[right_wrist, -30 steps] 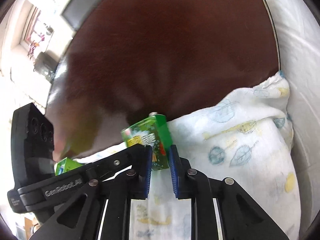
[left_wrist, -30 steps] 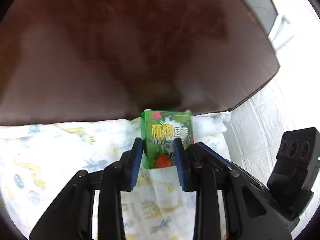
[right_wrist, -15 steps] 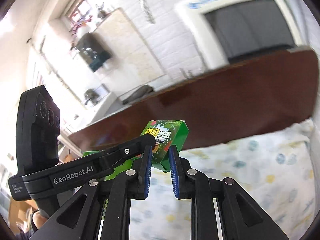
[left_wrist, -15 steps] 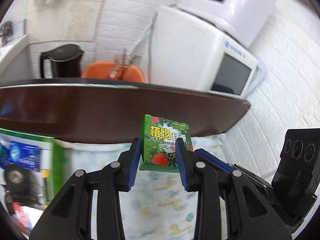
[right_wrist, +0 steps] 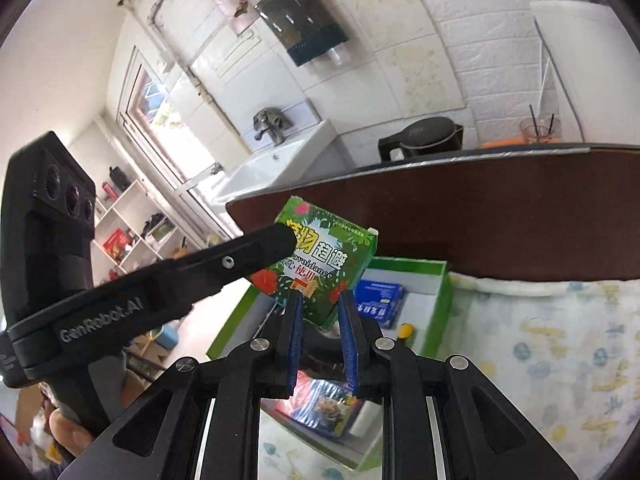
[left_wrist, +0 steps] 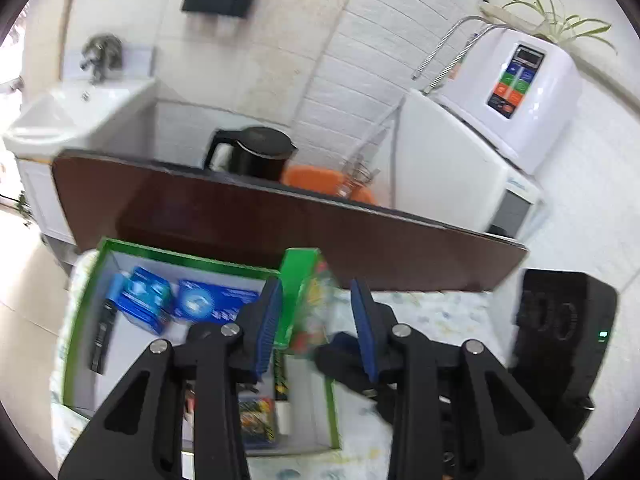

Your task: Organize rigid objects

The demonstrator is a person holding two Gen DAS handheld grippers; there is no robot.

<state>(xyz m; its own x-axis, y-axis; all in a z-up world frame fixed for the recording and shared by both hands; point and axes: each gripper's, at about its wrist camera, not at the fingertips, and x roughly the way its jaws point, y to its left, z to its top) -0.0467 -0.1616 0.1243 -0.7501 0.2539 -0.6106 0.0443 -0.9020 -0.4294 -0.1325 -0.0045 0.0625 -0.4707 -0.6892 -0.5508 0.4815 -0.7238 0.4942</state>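
Right gripper (right_wrist: pixel 322 334): clenched on the green carton (right_wrist: pixel 320 264), blue pads pressing both flanks of its lower end; grip unchanged from half a second ago
Green carton: tilted, top leaning toward 11 o'clock, held in the air over the near edge of the green-rimmed tray (right_wrist: pixel 440 292); half a second ago only a sliver of tray showed behind it
Left gripper (left_wrist: pixel 316 320): jaws spread, nothing pinched; half a second ago they flanked the carton closely, now a blurred carton (left_wrist: pixel 308 300) sits between the pads, contact cannot be told
Left finger in right view: black tip (right_wrist: pixel 276 242) lies against the carton's face at 9 o'clock
Tray (left_wrist: pixel 76 320): now fills the lower left of the left view, from 7 to 9 o'clock; a second ago only the patterned cloth (left_wrist: pixel 440 316) and dark tabletop (left_wrist: pixel 360 248) showed
Tray contents: blue boxes (left_wrist: pixel 180 304) at the far end, a dark slim item (left_wrist: pixel 100 340) along the left wall, a printed pack (left_wrist: pixel 256 420) near the front
Background: black kettle (left_wrist: pixel 256 152) at 12 o'clock behind the tabletop, white sink (left_wrist: pixel 76 112) at 10 o'clock
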